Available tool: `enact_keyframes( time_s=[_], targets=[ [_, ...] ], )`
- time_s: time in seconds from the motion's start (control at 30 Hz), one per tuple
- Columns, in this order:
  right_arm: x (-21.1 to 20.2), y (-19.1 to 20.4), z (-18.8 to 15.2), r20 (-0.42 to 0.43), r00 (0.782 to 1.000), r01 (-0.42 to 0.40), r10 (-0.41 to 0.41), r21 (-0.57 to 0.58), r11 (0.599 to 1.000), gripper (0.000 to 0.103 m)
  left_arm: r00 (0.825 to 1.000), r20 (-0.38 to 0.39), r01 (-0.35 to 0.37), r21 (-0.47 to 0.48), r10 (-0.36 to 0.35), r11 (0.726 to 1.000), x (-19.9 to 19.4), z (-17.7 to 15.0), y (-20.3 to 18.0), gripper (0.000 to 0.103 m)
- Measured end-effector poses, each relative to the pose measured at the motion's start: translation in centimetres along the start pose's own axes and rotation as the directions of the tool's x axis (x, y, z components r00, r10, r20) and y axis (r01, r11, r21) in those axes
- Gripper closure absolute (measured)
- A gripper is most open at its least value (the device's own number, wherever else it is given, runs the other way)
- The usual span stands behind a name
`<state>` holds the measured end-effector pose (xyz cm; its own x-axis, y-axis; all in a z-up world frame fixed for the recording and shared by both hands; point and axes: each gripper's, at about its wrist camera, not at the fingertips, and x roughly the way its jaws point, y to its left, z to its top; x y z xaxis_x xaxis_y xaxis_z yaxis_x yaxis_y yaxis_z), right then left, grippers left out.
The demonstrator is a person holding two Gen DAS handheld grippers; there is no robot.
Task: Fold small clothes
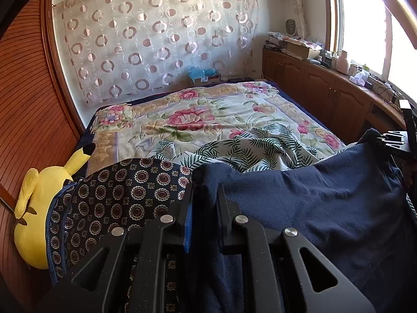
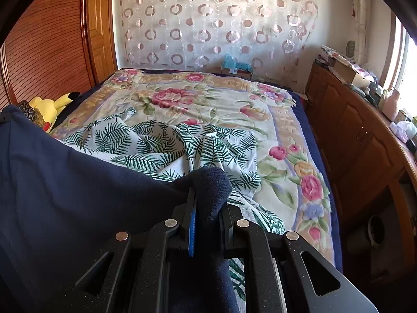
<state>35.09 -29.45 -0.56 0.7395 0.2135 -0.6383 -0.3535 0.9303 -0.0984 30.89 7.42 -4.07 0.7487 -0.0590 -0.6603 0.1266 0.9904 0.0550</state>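
Note:
A navy blue garment (image 1: 312, 198) is stretched between both grippers above the bed. My left gripper (image 1: 206, 193) is shut on one corner of it, the cloth bunched between the black fingers. My right gripper (image 2: 208, 198) is shut on the other corner of the navy garment (image 2: 65, 195), which folds over its fingertips. In the left wrist view the right gripper (image 1: 393, 140) shows at the far right edge, holding the cloth. A white garment with green fern leaves (image 2: 166, 146) lies crumpled on the bed beyond. A dark medallion-print garment (image 1: 112, 190) lies at the left.
The bed carries a floral blanket (image 2: 208, 99). A yellow plush toy (image 1: 39, 208) sits at the bed's left edge against a wooden wardrobe (image 1: 23, 120). Wooden cabinets (image 2: 351, 135) with clutter on top line the right wall under a window. A cardboard box (image 1: 206, 78) stands behind the bed.

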Motion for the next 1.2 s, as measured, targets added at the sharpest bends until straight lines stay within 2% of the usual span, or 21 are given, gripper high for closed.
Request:
enact_keyframes(
  time_s=[0.1,0.17,0.2,0.23,0.27,0.37,0.4,0.43,0.53,0.7,0.97,1.2],
  targets=[
    [0.3,-0.1,-0.1,-0.007,1.000,0.003,-0.003,-0.003,1.000,0.091,1.000,-0.003,-0.003,0.003,0.003,1.000,0.1,-0.1,0.1,0.087],
    [0.6,0.0,-0.2,-0.010,1.000,0.020,-0.020,-0.003,1.000,0.082,1.000,-0.007,-0.008,0.007,0.008,1.000,0.3,-0.2,0.0,0.080],
    [0.4,0.0,-0.2,-0.013,0.999,0.037,-0.037,-0.001,0.999,0.079,1.000,0.001,-0.014,0.008,0.014,1.000,0.1,-0.2,0.0,0.074],
    [0.3,-0.1,-0.3,-0.017,0.999,0.040,-0.040,0.000,0.999,0.071,1.000,0.009,-0.016,0.008,0.016,1.000,-0.2,-0.3,0.0,0.064],
    [0.1,-0.1,-0.3,-0.021,0.999,0.041,-0.041,0.005,0.999,0.063,1.000,0.017,-0.008,0.007,0.008,1.000,-0.5,-0.4,0.0,0.060],
    [-1.4,0.0,-0.7,-0.005,0.999,0.032,-0.032,0.017,0.999,0.059,0.999,0.028,0.040,-0.008,-0.039,0.999,-1.9,-0.9,0.2,0.039],
    [-2.1,0.2,-0.9,0.000,1.000,0.027,-0.027,0.018,0.999,0.059,0.998,0.033,0.049,-0.010,-0.048,0.999,-2.3,-1.1,0.2,0.026],
    [-2.8,0.3,-1.3,0.002,1.000,0.018,-0.018,0.019,1.000,0.056,0.997,0.041,0.061,-0.009,-0.060,0.998,-2.8,-1.4,0.1,0.019],
    [-5.1,0.9,-2.5,0.015,1.000,-0.010,0.010,0.026,1.000,0.046,0.996,0.042,0.075,0.002,-0.075,0.997,-4.4,-2.6,-0.3,0.017],
    [-8.6,1.6,-5.7,0.008,0.999,-0.040,0.040,0.046,0.998,0.045,0.998,0.037,0.059,0.008,-0.059,0.998,-6.4,-5.1,-0.6,0.017],
    [-12.0,1.2,-10.9,-0.044,0.999,-0.015,0.018,0.081,0.997,0.046,0.997,0.017,0.082,-0.046,-0.081,0.996,-8.1,-9.1,-0.6,0.017],
    [-15.7,1.0,-13.6,-0.042,0.999,-0.005,0.011,0.128,0.992,0.046,0.995,0.023,0.101,-0.058,-0.099,0.993,-9.8,-11.9,-1.7,0.017]
  ],
)
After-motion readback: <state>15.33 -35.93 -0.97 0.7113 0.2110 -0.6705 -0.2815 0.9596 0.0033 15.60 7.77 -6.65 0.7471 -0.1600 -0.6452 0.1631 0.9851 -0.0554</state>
